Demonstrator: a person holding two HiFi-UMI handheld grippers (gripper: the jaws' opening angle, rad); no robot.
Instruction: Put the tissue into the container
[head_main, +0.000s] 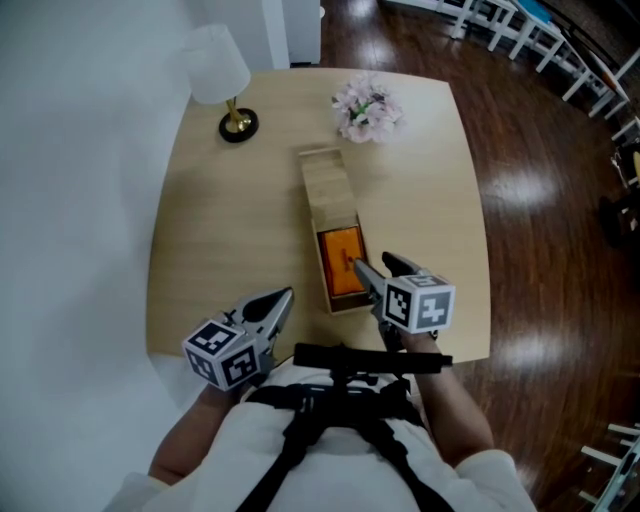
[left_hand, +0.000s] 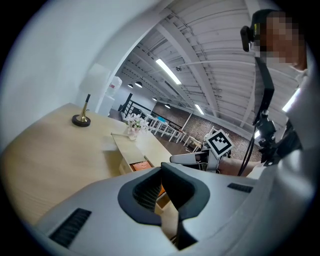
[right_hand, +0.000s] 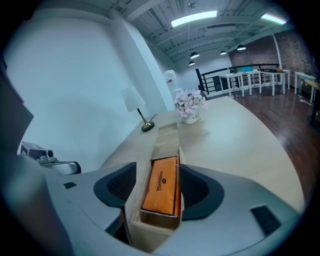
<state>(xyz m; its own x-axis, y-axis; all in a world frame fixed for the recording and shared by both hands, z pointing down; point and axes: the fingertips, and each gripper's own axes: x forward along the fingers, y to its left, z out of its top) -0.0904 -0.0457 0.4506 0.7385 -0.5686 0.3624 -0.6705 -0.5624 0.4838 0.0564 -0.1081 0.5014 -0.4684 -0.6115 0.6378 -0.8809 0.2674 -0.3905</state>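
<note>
A long wooden container (head_main: 318, 205) lies lengthways on the round table, its sliding lid (head_main: 325, 178) pushed toward the far end. An orange tissue pack (head_main: 345, 262) lies inside the uncovered near half and also shows in the right gripper view (right_hand: 161, 185). My right gripper (head_main: 378, 270) is at the container's near right end. In its own view the jaws (right_hand: 157, 169) straddle that end, and I see no firm press on the walls. My left gripper (head_main: 278, 300) hovers left of the container near the table's front edge, jaws (left_hand: 162, 172) together and empty.
A white-shaded lamp (head_main: 225, 80) on a brass foot stands at the far left, and a small vase of pale flowers (head_main: 366, 108) sits beyond the container. The table edge (head_main: 470, 352) runs just beside my right gripper. Dark wood floor and white chairs (head_main: 520, 30) lie to the right.
</note>
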